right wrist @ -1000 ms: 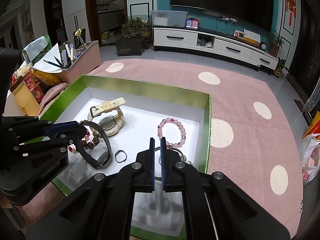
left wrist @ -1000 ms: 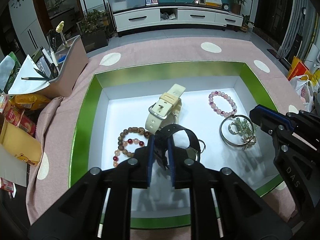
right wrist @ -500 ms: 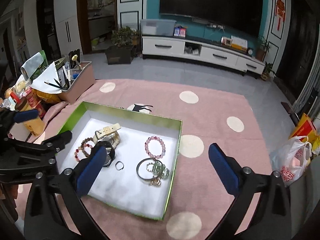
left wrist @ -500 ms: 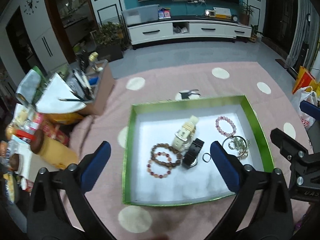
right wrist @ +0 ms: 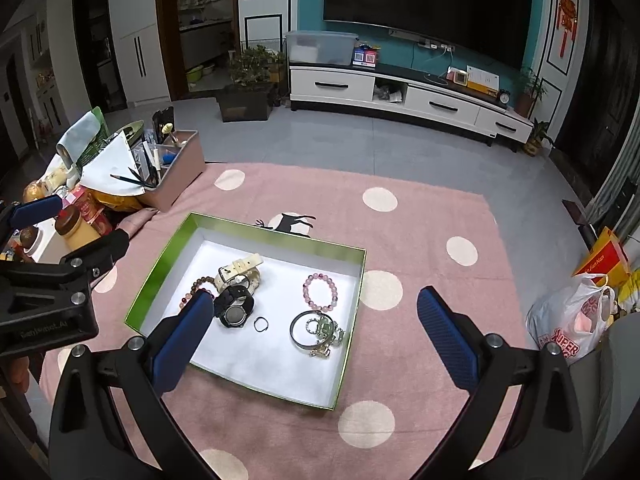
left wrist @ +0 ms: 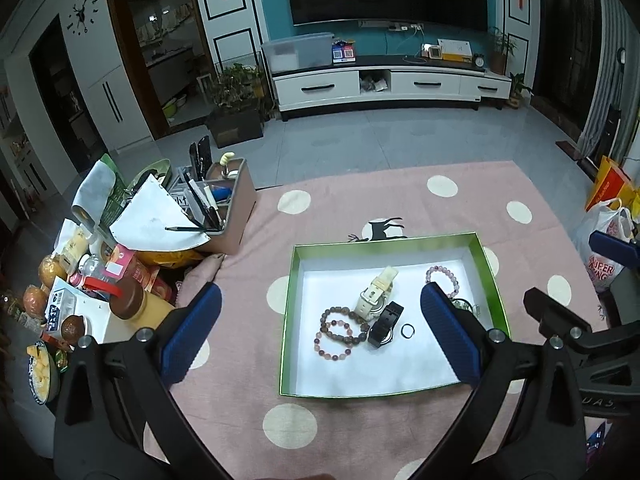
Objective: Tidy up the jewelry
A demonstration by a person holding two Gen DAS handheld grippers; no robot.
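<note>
Both jaws stand wide and empty: left gripper (left wrist: pixel 320 328), right gripper (right wrist: pixel 312 332). Retreat straight up, clear of the tray (right wrist: pixel 352 300).

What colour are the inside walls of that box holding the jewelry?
Shiny green walls on the box, with a white floor; the right wrist view shows it best.

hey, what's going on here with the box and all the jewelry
A person holds a two-finger gripper in each hand over a green-rimmed box on a pink dotted rug. Both the left gripper and right gripper are wide open and empty. Two watches, bead bracelets, a bangle and a small ring lie inside the box.
</note>
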